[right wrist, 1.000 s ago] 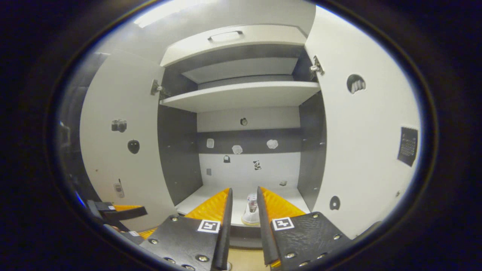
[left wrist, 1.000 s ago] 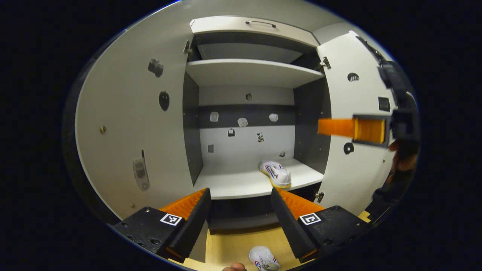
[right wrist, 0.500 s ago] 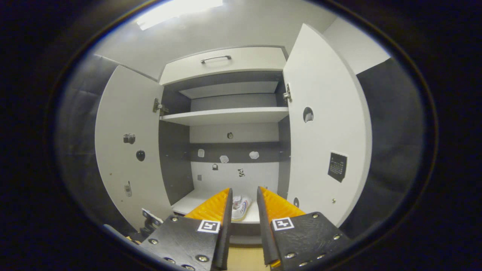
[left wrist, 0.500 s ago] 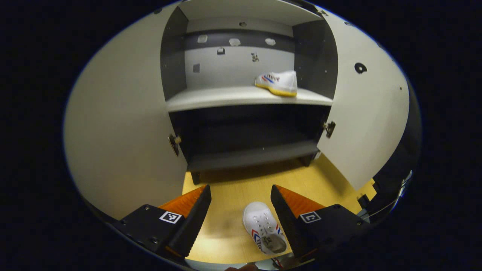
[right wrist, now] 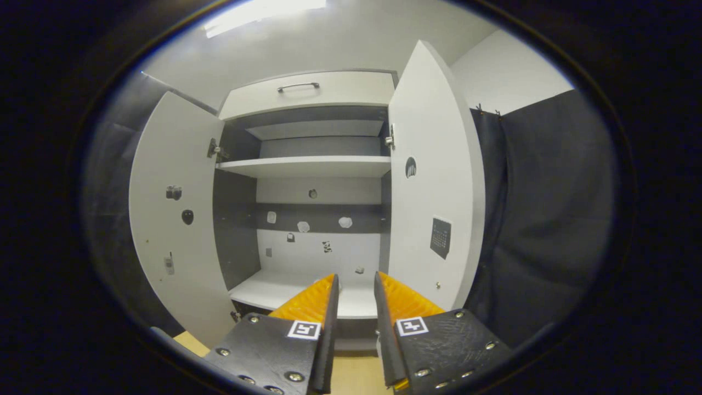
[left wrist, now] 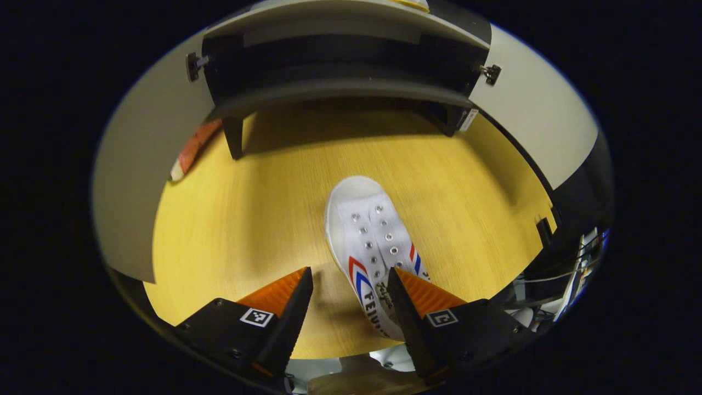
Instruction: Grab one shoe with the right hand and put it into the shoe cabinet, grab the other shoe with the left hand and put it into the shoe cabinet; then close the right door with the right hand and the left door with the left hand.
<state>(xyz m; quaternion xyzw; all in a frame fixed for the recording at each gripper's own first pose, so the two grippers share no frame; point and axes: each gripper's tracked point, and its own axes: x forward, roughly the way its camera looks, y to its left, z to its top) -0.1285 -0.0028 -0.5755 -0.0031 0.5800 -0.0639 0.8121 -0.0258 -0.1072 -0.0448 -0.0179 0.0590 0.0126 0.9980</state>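
The white canvas shoe [left wrist: 373,247] lies on the wooden floor [left wrist: 247,219] in front of the shoe cabinet [left wrist: 340,82], toe toward the cabinet's dark base, well clear of both open doors. In the left gripper view the left tool [left wrist: 348,285] hangs over the shoe's heel end with its fingers wide apart, holding nothing; one finger overlaps the shoe's side, and whether it touches cannot be told.

The shoe looks light and soft: canvas upper that will give under pressure, a firmer rubber sole and toe cap. No laces are visible in the eyelets, so the tongue area may collapse. A grip across the side walls near the heel or mid-foot, where the sole stiffens the shape, seems the safest hold; it is not fragile and the cloth should not slip much.

The right tool [right wrist: 354,307] faces the open cabinet [right wrist: 307,164], fingers narrowly parted and empty.

The shoe's heel is cut off behind the left tool's finger. At the top edge of the left gripper view a yellow-edged sliver sits on the shelf [left wrist: 351,24], too little to identify. The right tool's fingers hide the middle of the lower shelf [right wrist: 274,288].
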